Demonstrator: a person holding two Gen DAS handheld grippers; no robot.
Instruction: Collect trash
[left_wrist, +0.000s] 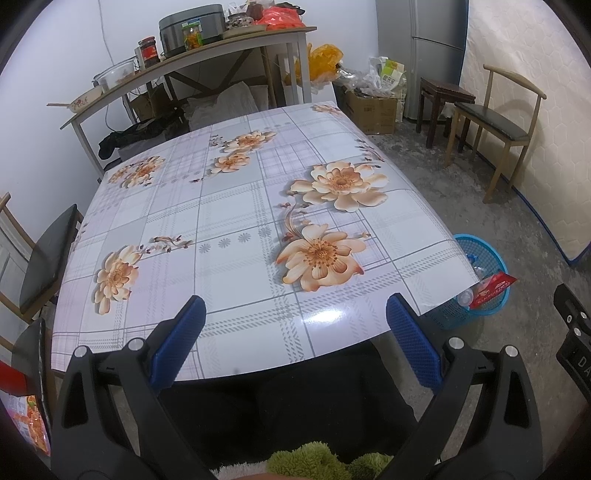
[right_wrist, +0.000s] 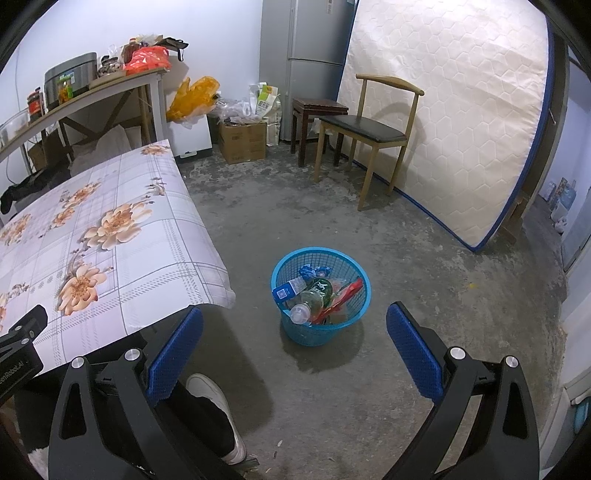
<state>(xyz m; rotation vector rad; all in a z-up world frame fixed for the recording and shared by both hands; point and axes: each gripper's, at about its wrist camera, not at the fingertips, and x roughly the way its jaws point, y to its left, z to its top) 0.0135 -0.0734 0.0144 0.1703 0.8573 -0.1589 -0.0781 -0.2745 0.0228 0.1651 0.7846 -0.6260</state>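
One round blue plastic mesh basket (right_wrist: 320, 297) stands upright on the grey concrete floor (right_wrist: 424, 302), just off the table's near right corner. It holds two clear plastic bottles, the larger bottle (right_wrist: 308, 304) lying tilted with its cap toward the near rim, one red wrapper (right_wrist: 341, 295) slanting along the right wall, and crumpled blue foil at the far rim. The table (left_wrist: 229, 221) carries a glossy flowered oilcloth. The left gripper (left_wrist: 293, 310) and right gripper (right_wrist: 294, 319) each hang with blue textured fingers spread wide, grasping nothing.
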